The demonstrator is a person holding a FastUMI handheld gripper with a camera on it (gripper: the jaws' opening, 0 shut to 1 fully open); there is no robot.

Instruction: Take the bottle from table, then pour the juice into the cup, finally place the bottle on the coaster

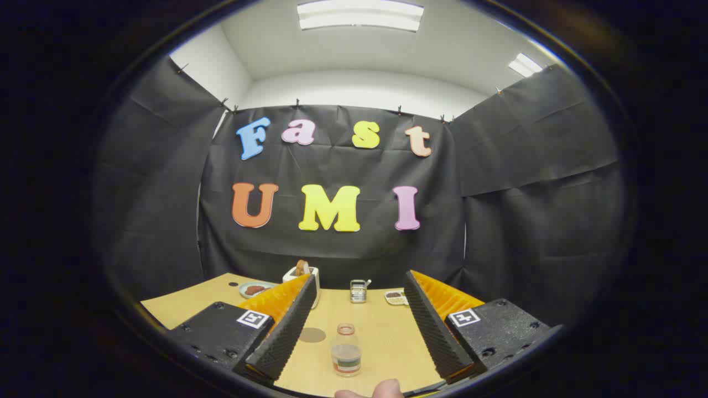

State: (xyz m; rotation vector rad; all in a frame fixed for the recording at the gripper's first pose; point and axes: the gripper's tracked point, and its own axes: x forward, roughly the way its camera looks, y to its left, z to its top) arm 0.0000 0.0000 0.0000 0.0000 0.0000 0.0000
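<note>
I am holding my hand-held gripper [354,323] with its fingers spread wide apart, gripping nothing. The small clear plastic bottle [346,350] is standing upright on the light wooden table [381,342], between the fingers. Beyond it, the flat round grey coaster [312,334] is lying near the left finger.

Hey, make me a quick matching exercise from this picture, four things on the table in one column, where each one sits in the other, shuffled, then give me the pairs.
The gripper has its jaws open.

Things:
1. bottle
2. coaster
3. toaster
4. metal cup

Places:
A. flat on the table, beside the left finger
B. far end of the table, partly behind the left finger
C. standing between the fingers, uncapped
D. far end of the table, beyond the bottle

Pairs: 1-C, 2-A, 3-B, 4-D
</note>
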